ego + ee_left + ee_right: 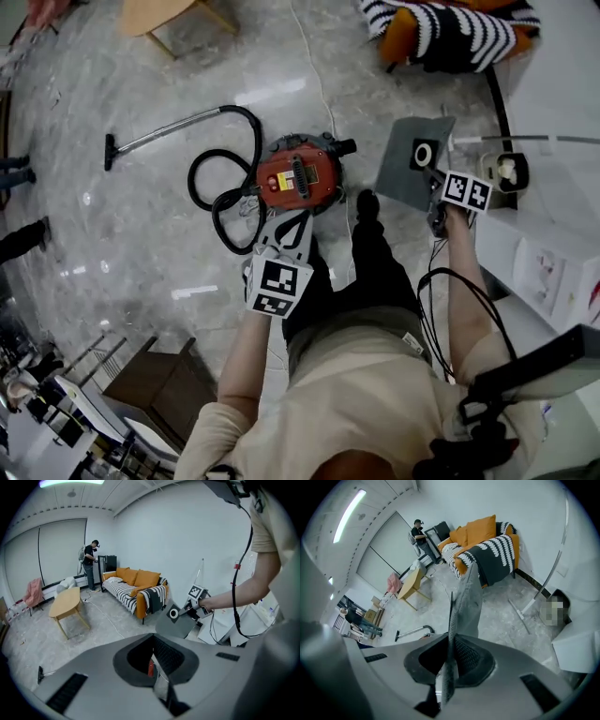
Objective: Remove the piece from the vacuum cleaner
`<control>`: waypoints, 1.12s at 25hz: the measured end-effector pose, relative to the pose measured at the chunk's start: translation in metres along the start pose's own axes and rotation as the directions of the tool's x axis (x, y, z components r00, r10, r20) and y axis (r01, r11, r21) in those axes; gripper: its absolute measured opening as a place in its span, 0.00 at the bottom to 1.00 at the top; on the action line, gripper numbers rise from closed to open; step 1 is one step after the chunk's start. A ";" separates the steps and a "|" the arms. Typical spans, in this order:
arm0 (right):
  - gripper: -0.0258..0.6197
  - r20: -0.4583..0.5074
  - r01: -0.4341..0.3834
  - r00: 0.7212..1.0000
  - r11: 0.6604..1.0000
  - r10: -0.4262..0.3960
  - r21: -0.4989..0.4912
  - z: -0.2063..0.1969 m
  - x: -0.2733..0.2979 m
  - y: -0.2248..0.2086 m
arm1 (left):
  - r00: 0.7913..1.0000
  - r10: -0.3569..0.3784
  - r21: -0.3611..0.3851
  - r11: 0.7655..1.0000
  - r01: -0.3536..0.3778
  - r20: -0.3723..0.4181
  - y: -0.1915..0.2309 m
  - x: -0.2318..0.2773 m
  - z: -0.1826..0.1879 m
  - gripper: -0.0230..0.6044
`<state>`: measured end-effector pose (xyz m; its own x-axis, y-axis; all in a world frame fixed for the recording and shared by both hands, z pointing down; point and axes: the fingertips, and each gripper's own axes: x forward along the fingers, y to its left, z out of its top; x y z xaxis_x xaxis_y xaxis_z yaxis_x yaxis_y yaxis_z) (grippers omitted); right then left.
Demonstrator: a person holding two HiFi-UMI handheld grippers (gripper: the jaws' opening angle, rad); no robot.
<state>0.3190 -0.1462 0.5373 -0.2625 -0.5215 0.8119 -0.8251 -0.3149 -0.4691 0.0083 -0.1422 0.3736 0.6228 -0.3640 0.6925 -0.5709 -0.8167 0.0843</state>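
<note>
Grey and flat, the piece is sitting pinched by one edge in the closed fingers of the right gripper, well apart from the red vacuum cleaner on the floor. The right gripper view is showing it edge-on, its long axis running straight out from the fingers. The head view is showing its broad face and round hole. The left gripper is hovering near the vacuum cleaner, fingers together and empty.

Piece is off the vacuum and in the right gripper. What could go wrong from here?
1. The right gripper pinches the thin grey piece at one edge only, so the flat plate could swing or slip out.
2. The black hose coils beside the vacuum cleaner, close to the person's feet, and a white cord crosses the floor. Either could trip the person on stepping away.
</note>
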 end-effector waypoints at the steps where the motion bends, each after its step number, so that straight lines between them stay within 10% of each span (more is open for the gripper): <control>1: 0.08 0.003 -0.004 1.000 1.000 0.004 -0.011 0.002 -0.004 0.006 | 1.000 0.015 0.000 1.000 -0.015 0.011 0.004 -0.006 0.003 0.04; 28: 0.08 0.076 -0.205 0.958 0.846 0.276 -0.492 -0.014 -0.125 0.284 | 0.971 0.112 0.037 0.992 -0.122 0.212 0.032 -0.167 0.035 0.04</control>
<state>0.1108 -0.1594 0.3075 -0.4411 -0.6467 0.6222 -0.8906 0.2300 -0.3923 -0.0956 -0.1232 0.2359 0.6541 -0.5395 0.5302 -0.6228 -0.7819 -0.0272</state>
